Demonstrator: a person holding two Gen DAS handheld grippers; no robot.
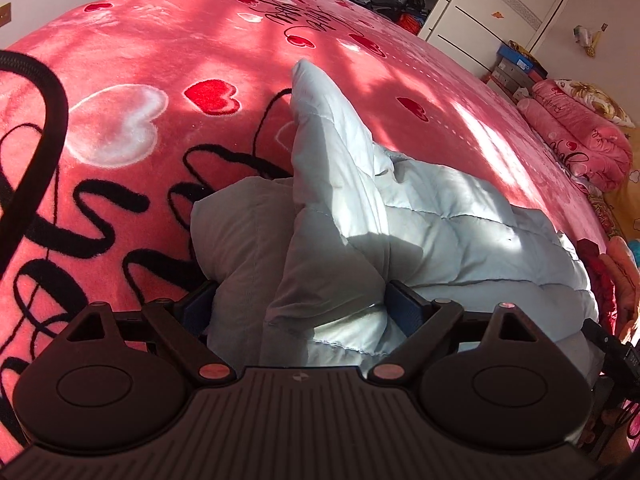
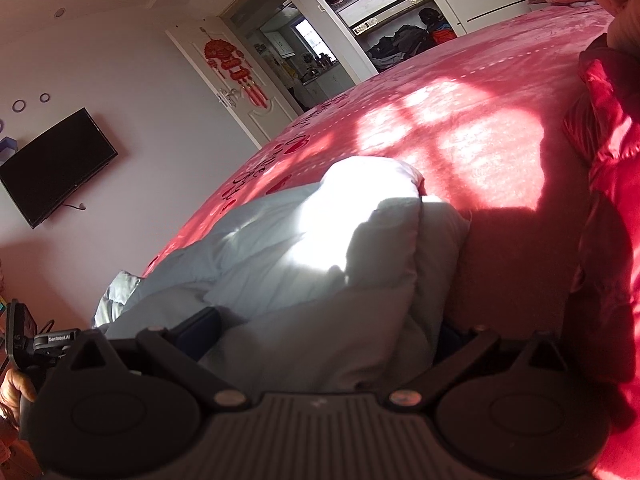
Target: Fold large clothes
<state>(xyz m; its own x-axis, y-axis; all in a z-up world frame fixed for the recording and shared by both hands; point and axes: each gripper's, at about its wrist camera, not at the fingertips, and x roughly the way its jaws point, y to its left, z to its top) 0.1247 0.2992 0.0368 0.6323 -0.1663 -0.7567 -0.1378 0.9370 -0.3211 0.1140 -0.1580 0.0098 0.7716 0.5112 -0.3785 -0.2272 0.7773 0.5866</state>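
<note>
On the bed | coat bunched near its edge | left gripper and right gripper: jaws wide, coat bulk between, grip unclear | fold looks mid-way; sleeve loose, tidying left

We count one pale blue quilted jacket mid-frame, two grippers (left gripper, right gripper) at the bottom edges, one pink blanket, one TV at left, one red door ornament upper middle.
</note>
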